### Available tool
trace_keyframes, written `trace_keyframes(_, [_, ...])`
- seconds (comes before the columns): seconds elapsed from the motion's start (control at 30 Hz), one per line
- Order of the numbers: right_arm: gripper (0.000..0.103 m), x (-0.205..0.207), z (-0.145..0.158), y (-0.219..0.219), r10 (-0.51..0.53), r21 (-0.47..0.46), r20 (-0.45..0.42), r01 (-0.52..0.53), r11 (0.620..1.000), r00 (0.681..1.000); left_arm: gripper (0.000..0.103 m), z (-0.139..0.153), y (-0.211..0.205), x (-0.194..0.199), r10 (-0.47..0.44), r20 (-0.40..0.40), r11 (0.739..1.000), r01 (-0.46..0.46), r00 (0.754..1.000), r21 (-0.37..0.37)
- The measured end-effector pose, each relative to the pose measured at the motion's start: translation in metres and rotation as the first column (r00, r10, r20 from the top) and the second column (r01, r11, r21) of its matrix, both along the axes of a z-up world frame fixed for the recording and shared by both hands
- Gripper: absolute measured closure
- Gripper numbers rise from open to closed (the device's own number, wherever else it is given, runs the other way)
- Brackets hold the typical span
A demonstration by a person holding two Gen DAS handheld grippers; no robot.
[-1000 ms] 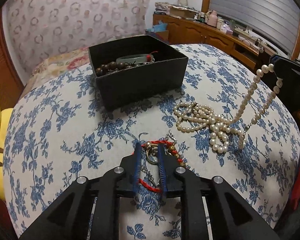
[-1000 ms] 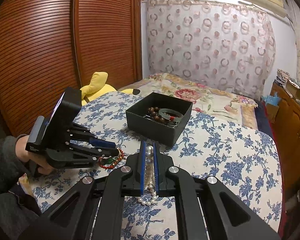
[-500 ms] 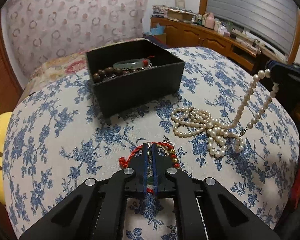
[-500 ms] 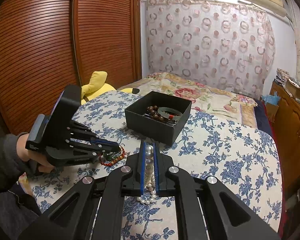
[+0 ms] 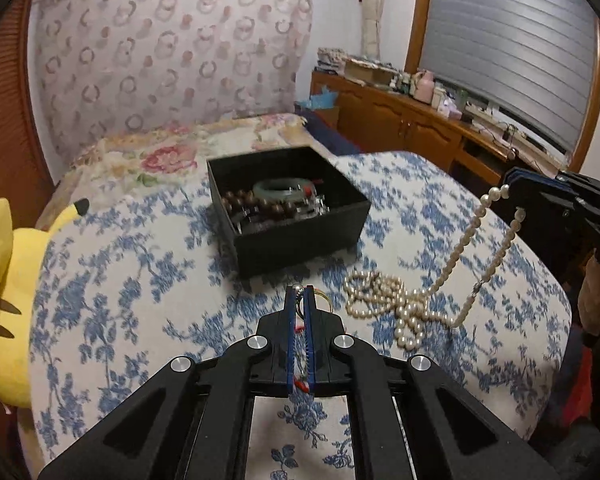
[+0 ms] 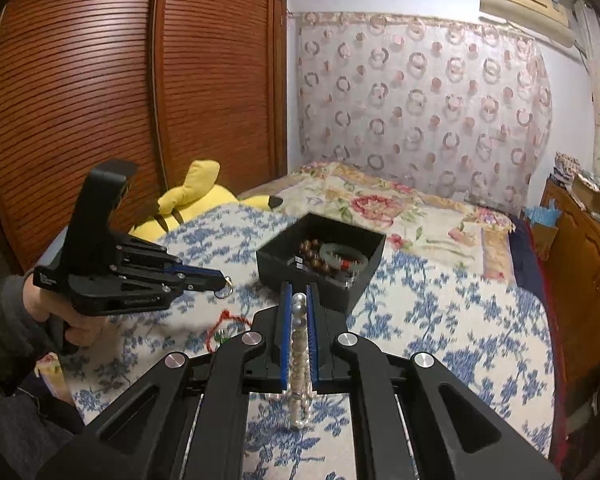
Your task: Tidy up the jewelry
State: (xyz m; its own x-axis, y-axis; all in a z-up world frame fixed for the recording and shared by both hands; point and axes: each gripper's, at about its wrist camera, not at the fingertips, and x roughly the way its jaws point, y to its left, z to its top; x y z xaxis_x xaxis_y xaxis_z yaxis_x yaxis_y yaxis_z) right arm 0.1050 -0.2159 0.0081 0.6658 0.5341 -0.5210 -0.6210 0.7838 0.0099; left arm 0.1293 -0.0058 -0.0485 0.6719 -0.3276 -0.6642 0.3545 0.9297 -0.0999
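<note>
landmark: black box (image 5: 300, 236), open top, sits on the blue-flowered bedspread (image 5: 140, 300)
box contents: brown bead bracelet (image 5: 256, 206) and green bangle (image 5: 286, 187) inside, plus small bits too blurred to name
left gripper (image 5: 299, 294): jaws pinched together on a red-cord bracelet (image 6: 224, 322); gold ring of it sticks out at the tips, red cord dangles below, lifted off the bedspread, near side of the box
left gripper, other view (image 6: 216, 278): left of the box, held by a hand (image 6: 72, 320) in a dark sleeve
right gripper (image 6: 299, 300): jaws nearly together, clamped on a pearl necklace (image 5: 400, 308); pearls run up between the pads
pearl necklace position: most of it heaped on the bedspread, right-front of the box; two strands rise taut to the right gripper (image 5: 516, 192), well right of the box
yellow plush toy (image 5: 8, 292): far left of the box, at the bed edge
wooden cabinet (image 5: 400, 128): behind the box, right, cluttered top
</note>
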Motion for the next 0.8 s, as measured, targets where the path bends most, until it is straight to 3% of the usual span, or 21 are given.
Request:
trace_keyframes(0.43, [0.095,0.028,0.066,0.014,0.023,0.022,0.123,-0.026,0.999,0.992,0.1,0.024,0.003,0.04,0.031,0.051,0.999,-0.031,0.998,-0.01])
trace_keyframes(0.8, [0.095,0.084,0.109,0.027,0.027,0.062,0.187,-0.039,0.997,0.982,0.1,0.015,0.0,0.09,0.049,0.027,0.999,-0.049,0.998,-0.003])
